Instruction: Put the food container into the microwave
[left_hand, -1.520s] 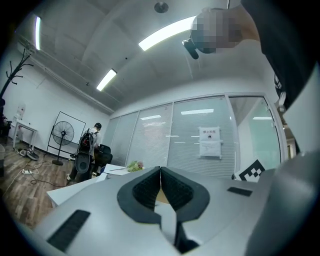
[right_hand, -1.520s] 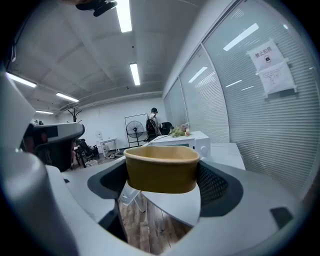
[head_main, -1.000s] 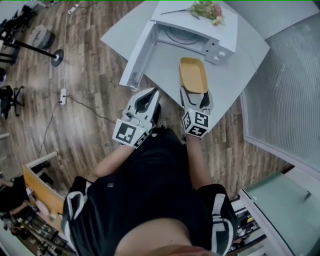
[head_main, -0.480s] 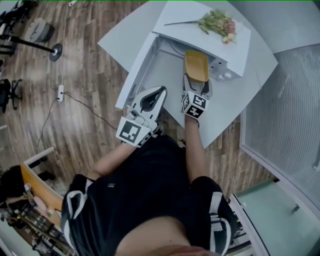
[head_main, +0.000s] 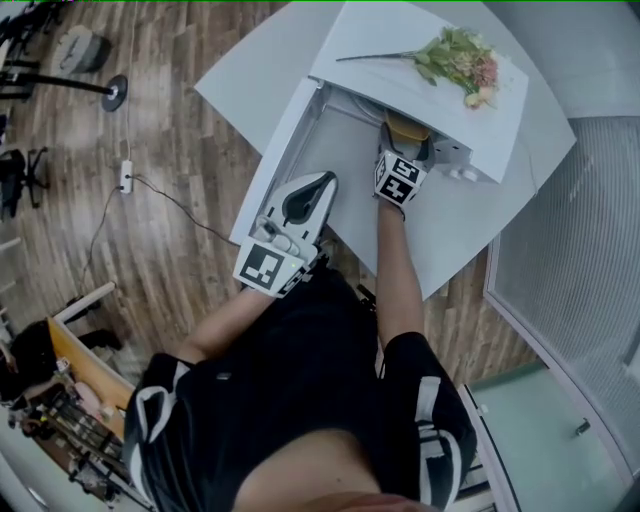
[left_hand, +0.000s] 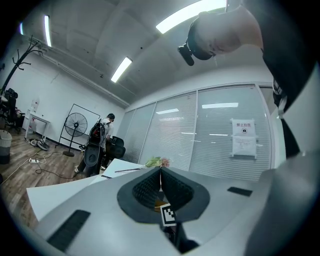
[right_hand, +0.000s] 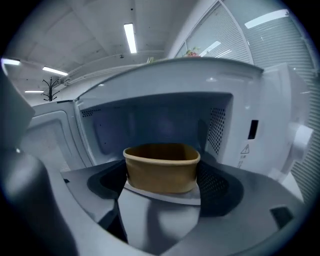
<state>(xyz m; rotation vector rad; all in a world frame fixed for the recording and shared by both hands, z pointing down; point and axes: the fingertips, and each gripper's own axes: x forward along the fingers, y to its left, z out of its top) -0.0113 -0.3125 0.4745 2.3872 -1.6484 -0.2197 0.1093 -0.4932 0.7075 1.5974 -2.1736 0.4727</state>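
Two grippers are showing in the head view, one in each of your hands. You're holding the left gripper (head_main: 321, 184) low and close to your body, hanging over the near edge of the table (head_main: 470, 225) just beside the open microwave door (head_main: 280, 150). Its own view shows that gripper (left_hand: 160, 175) with jaws pressed together and nothing sitting between them, so it's just idling there.

You're reaching your right arm out further, and the right gripper (head_main: 405, 145) is poking into the mouth of the microwave (head_main: 400, 85). In its own view the right gripper (right_hand: 161, 187) is clamping the tan container (right_hand: 161, 167) from both sides, holding it upright and open-topped. The container (head_main: 405, 127) is sitting right in the opening, partly tucked under the microwave's top, with the dark cavity (right_hand: 150, 120) spreading out behind it and the door (right_hand: 50, 135) swinging off to the left. Can't tell whether it's touching the cavity floor.

Further back, a bunch of flowers (head_main: 460, 60) is lying on top of the microwave. Way off across the room, in the left gripper view, a person (left_hand: 102, 135) is standing by a floor fan (left_hand: 76, 122).
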